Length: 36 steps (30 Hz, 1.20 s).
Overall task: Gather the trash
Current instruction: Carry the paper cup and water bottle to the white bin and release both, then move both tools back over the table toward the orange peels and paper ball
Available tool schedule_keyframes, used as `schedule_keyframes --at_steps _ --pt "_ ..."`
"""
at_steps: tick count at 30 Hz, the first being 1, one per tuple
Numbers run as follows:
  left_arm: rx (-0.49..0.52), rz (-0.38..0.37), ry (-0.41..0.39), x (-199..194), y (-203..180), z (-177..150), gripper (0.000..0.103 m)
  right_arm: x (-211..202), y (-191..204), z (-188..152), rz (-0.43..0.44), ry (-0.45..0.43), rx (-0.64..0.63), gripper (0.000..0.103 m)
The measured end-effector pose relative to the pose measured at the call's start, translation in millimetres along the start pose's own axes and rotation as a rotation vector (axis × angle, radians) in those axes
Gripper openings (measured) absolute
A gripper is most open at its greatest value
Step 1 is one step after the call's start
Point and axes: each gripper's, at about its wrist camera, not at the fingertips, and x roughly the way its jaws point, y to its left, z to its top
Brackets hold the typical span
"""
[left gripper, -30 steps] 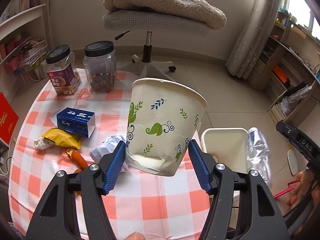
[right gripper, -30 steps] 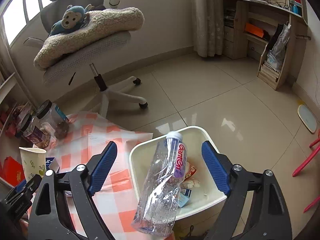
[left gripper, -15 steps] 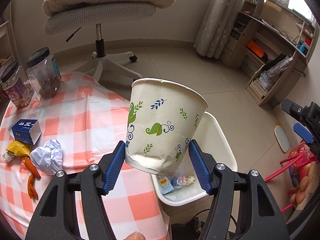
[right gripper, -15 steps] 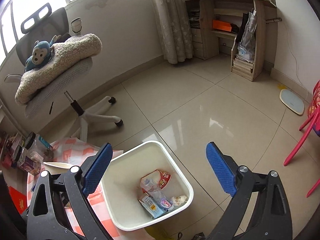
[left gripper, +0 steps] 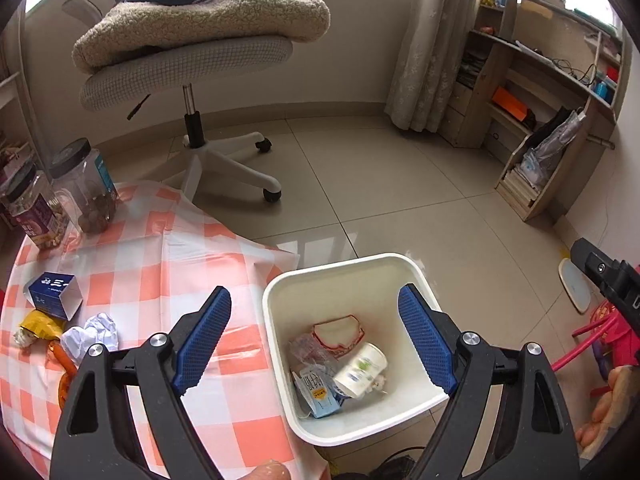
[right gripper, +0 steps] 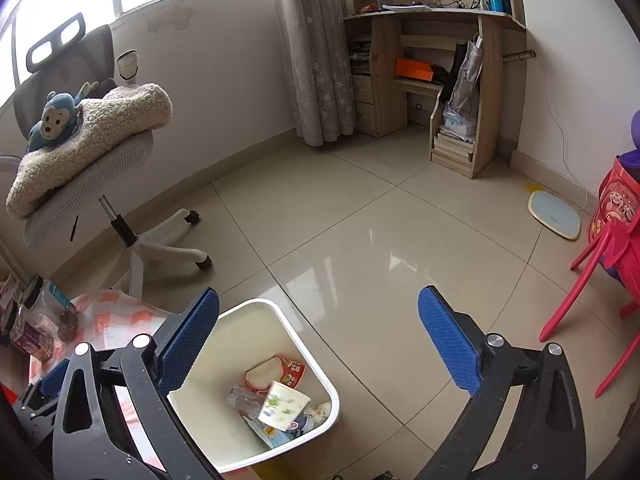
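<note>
We hold both grippers over the white trash bin [left gripper: 416, 276] beside the orange-checked tablecloth [left gripper: 168, 264]; the left gripper [left gripper: 316, 336] has just been opening and stands empty, and the right gripper [right gripper: 320, 336] likewise. The paper cup [left gripper: 360, 370] lies in the bin on a plastic bottle [right gripper: 244, 398] and wrappers. On the tablecloth sit crumpled paper [left gripper: 94, 330], a blue box [left gripper: 54, 294] and two jars [left gripper: 86, 188], with an office chair [left gripper: 188, 64] on the tiled floor [left gripper: 380, 184] behind.

The left black gripper with blue padded fingers [left gripper: 314, 338] points down, and its jaws have just opened wide with nothing between them. The right black gripper with blue pads [right gripper: 320, 344] has also just been opening, wide and empty.
</note>
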Motion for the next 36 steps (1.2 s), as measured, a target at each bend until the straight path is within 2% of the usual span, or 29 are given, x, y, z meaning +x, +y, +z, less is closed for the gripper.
schedule_keyframes --at_steps 3,6,11,26,36 --pt "-0.027 0.073 -0.08 -19.2 7.2 4.5 0.084 -7.5 12.2 -4.4 -0.032 -0.04 -0.051 0.096" --pt "-0.045 0.151 -0.158 -35.5 13.6 6.5 0.088 -13.9 26.0 -8.6 -0.049 -0.072 -0.091 0.096" --pt "-0.046 0.233 -0.199 -45.2 26.5 2.1 0.089 -24.2 48.0 -15.9 -0.039 -0.099 -0.128 0.096" --pt "-0.177 0.319 -0.108 -44.0 125.4 -12.9 0.089 -32.6 141.4 -42.4 0.033 -0.08 -0.261 0.096" --pt "-0.279 0.424 -0.027 -44.9 209.0 -28.5 0.089 -37.0 211.6 -69.4 0.121 -0.035 -0.314 0.096"
